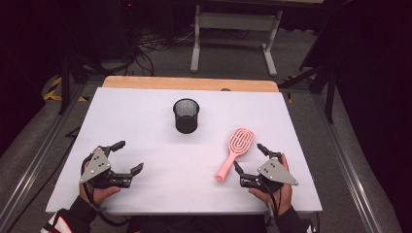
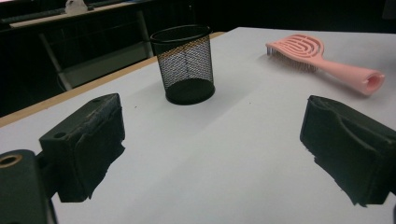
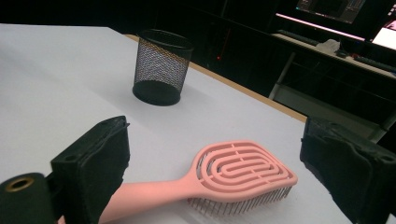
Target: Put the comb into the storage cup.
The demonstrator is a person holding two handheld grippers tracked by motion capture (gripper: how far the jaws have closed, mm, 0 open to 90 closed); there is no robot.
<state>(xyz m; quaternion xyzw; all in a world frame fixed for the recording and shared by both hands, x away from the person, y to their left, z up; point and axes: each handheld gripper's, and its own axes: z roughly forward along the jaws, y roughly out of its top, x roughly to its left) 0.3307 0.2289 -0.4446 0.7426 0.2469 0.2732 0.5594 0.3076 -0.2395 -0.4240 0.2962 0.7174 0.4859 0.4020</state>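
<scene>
A pink hairbrush (image 1: 235, 150) lies bristles down on the white tabletop (image 1: 160, 194), head away from me, handle toward the front edge. A black mesh cup (image 1: 186, 115) stands upright near the table's middle back. My right gripper (image 1: 248, 156) rests at the front right, open, just right of the brush handle and not touching it. In the right gripper view the brush (image 3: 238, 170) lies low between the spread jaws of my right gripper (image 3: 217, 140), with the cup (image 3: 161, 67) beyond. My left gripper (image 1: 128, 156) sits at the front left, open and empty. In the left gripper view, its jaws (image 2: 210, 149) frame bare table, with the cup (image 2: 185, 63) and brush (image 2: 322, 60) farther off.
A wooden strip (image 1: 189, 83) edges the table's far side. Behind it stand a white desk frame (image 1: 235, 29) and cables on the floor. Metal rails (image 1: 34, 165) run along both table sides.
</scene>
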